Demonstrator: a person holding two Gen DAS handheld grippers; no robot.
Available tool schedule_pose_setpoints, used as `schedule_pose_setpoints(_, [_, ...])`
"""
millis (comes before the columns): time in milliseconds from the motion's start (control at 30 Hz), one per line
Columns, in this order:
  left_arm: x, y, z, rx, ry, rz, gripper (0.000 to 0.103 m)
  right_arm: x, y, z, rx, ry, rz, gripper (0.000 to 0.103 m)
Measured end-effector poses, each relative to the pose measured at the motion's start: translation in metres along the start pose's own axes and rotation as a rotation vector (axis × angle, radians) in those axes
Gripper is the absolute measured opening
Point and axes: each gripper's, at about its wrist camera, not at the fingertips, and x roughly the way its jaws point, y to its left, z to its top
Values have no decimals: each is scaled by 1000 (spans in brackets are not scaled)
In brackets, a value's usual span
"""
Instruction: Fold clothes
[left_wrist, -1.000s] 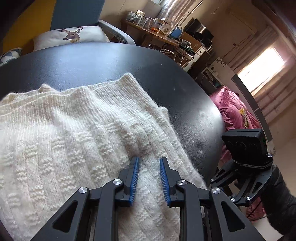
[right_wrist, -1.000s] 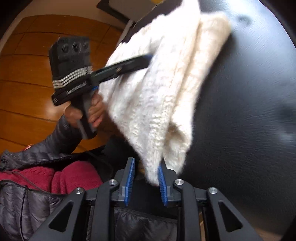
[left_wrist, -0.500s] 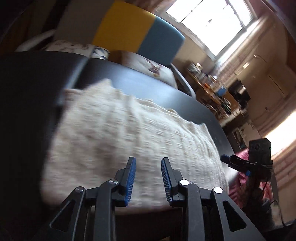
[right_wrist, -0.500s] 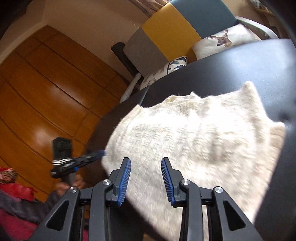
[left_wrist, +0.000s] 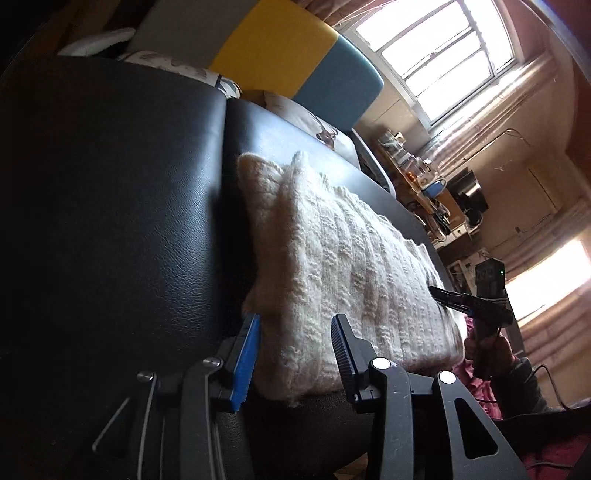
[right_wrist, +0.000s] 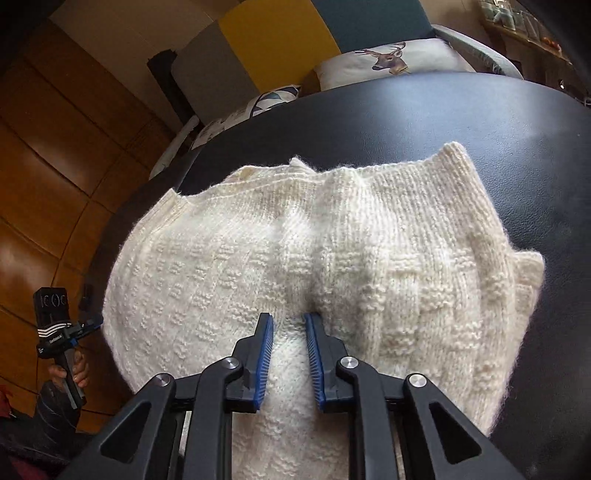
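Observation:
A cream knitted sweater (right_wrist: 332, 251) lies folded on a black leather surface (right_wrist: 480, 110). It also shows in the left wrist view (left_wrist: 351, 258). My right gripper (right_wrist: 289, 325) is pinched on a ridge of the knit near the sweater's near edge. My left gripper (left_wrist: 295, 328) is open, its fingers either side of the sweater's near left corner at the surface's edge. Each gripper shows small in the other's view: the right gripper (left_wrist: 443, 295) at the sweater's right side, the left gripper (right_wrist: 88, 325) at its left edge.
A yellow and blue chair back (left_wrist: 295, 62) and deer-print cushion (right_wrist: 391, 59) stand behind the surface. A cluttered shelf (left_wrist: 424, 177) is at the far right. Wooden panelling (right_wrist: 55, 166) lies left. The black surface (left_wrist: 110, 221) extends left of the sweater.
The sweater went from hanging in the right gripper to lying folded on the surface. The left gripper swung to the sweater's left corner. The right gripper closed on the knit.

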Motion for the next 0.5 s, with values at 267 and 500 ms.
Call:
schedule_pose_setpoints(267, [8,-5,-7,10,71,-202,38,-3,-10,7,8,11,17,17])
schedule_pose_setpoints(500, [4,-17,-37,103,196,-139,6,-8,-8,1,-3,9,19,16])
